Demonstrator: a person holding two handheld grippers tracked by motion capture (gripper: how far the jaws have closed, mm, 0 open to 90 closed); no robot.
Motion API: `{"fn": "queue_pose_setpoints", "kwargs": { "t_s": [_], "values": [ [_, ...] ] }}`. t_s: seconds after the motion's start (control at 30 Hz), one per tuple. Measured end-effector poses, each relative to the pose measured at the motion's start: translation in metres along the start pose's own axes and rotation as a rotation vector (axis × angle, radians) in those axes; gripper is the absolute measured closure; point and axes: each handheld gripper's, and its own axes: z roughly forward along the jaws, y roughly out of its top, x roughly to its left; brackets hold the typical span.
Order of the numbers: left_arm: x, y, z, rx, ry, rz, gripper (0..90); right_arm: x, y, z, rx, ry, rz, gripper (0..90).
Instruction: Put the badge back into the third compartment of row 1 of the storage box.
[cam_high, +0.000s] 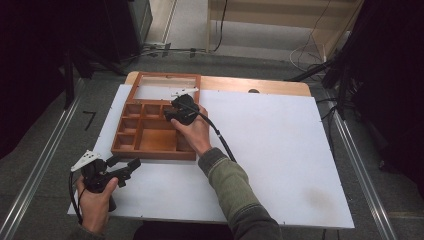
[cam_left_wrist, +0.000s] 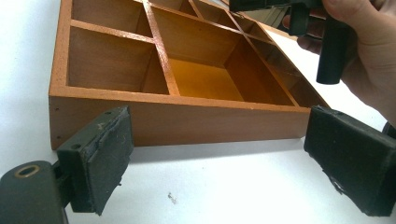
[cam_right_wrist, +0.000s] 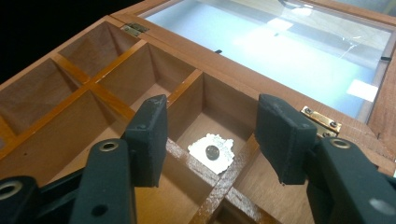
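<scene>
Two grippers at work over a wooden box near the table's far left corner, glass lid folded back flat. Right gripper hangs over a far compartment, jaws parted, nothing between them. Small silvery piece with a dark button lies on that compartment's floor, directly below and apart. Left gripper wide open, just short of the box's near wall. Risk, judged: the dividers crowd the jaws; a careless dip could snag them or nudge the box.

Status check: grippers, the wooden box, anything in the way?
Right gripper open over a back compartment, small silver piece lying below. Left gripper open, facing wooden box. Lid open flat. No obstructions.
</scene>
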Motion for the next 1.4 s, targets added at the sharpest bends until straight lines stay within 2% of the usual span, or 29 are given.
{"fn": "queue_pose_setpoints", "kwargs": {
  "t_s": [0.5,0.97,1.4],
  "values": [
    [-0.001,-0.001,0.001,0.008,0.002,0.011,8.1,-0.005,-0.014,-0.029,-0.007,0.038,-0.008,34.1],
    [-0.002,-0.002,0.003,0.016,0.002,0.017,8.1,-0.014,-0.038,-0.071,-0.026,0.069,-0.014,32.1],
    [-0.004,-0.003,0.004,0.022,0.001,0.021,8.0,-0.033,-0.073,-0.107,-0.011,0.047,-0.025,29.5]
  ]
}}
